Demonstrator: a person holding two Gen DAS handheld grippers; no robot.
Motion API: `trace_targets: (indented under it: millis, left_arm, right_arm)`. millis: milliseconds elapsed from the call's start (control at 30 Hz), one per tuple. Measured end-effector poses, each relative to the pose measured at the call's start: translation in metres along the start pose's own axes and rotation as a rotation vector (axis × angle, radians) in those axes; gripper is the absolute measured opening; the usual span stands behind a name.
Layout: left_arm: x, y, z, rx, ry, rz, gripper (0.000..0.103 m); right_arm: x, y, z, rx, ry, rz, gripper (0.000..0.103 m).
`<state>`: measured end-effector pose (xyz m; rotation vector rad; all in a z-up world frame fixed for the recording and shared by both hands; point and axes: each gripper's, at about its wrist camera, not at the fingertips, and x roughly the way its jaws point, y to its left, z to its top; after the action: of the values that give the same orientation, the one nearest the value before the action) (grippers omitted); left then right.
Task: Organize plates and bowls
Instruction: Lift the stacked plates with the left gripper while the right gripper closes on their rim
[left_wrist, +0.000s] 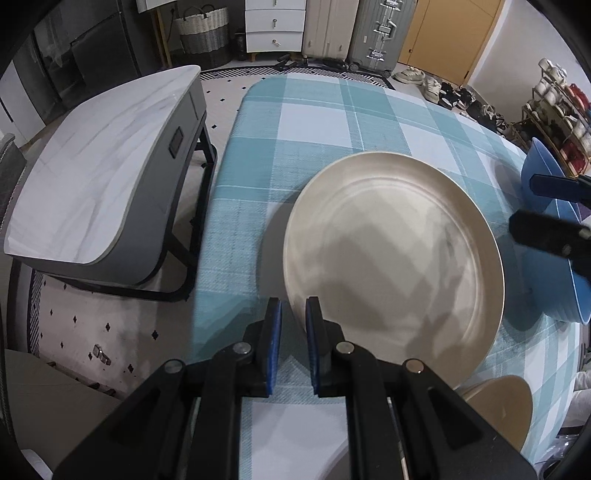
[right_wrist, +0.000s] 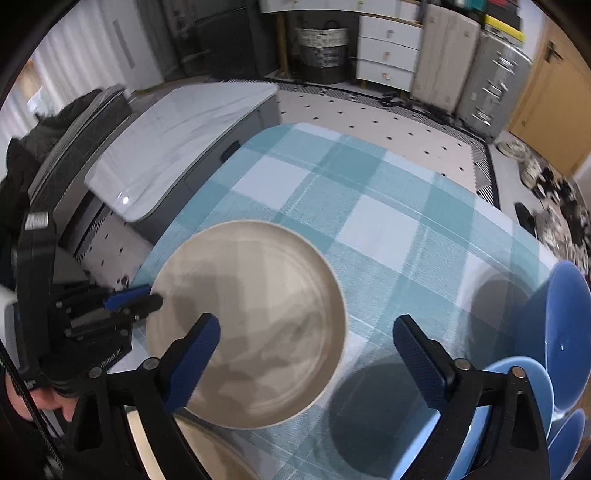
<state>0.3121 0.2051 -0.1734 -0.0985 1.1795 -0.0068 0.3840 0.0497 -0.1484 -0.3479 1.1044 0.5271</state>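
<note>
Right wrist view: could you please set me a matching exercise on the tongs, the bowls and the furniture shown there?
Things:
1. left tongs
2. right tongs
3. blue bowls
4. marble-topped side table

States or places:
A. on the floor, beside the table with the checked cloth
B. open, holding nothing
C. shut on the rim of the large beige plate
D. on the checked cloth, to the right of the beige plate in both views

Pairs: 1-C, 2-B, 3-D, 4-A.
</note>
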Motion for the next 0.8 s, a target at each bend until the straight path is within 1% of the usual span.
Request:
trace_targets:
  millis: [133, 267, 433, 533, 600, 700, 800]
  left_arm:
    - [-0.005, 0.005, -0.003, 0.003, -0.010, 0.011, 0.011]
    - [-0.006, 0.008, -0.006, 0.015, -0.011, 0.015, 0.011]
    - [-0.007, 0.015, -0.006, 0.000, -0.013, 0.015, 0.011]
    - [-0.007, 0.018, -0.006, -0.008, -0.014, 0.016, 0.011]
    - [-0.007, 0.018, -0.006, -0.007, -0.013, 0.018, 0.011]
    - [-0.007, 0.018, -0.006, -0.003, -0.011, 0.020, 0.011]
    - [-0.007, 0.018, -0.006, 0.000, -0.011, 0.020, 0.011]
  right_arm:
    - [0.015, 0.006, 0.001, -0.004, 0.041, -0.010, 0.094]
    - [0.029, 0.009, 0.000, 0.003, 0.086, -0.013, 0.085]
    - [0.042, 0.005, -0.002, 0.013, 0.121, -0.047, 0.084]
    - [0.047, 0.001, -0.003, 0.035, 0.137, -0.031, 0.080]
    - [0.048, 0.000, -0.004, 0.042, 0.141, -0.014, 0.080]
    - [0.051, 0.003, -0.004, 0.041, 0.147, -0.011, 0.080]
    - [0.054, 0.002, -0.004, 0.057, 0.159, -0.004, 0.074]
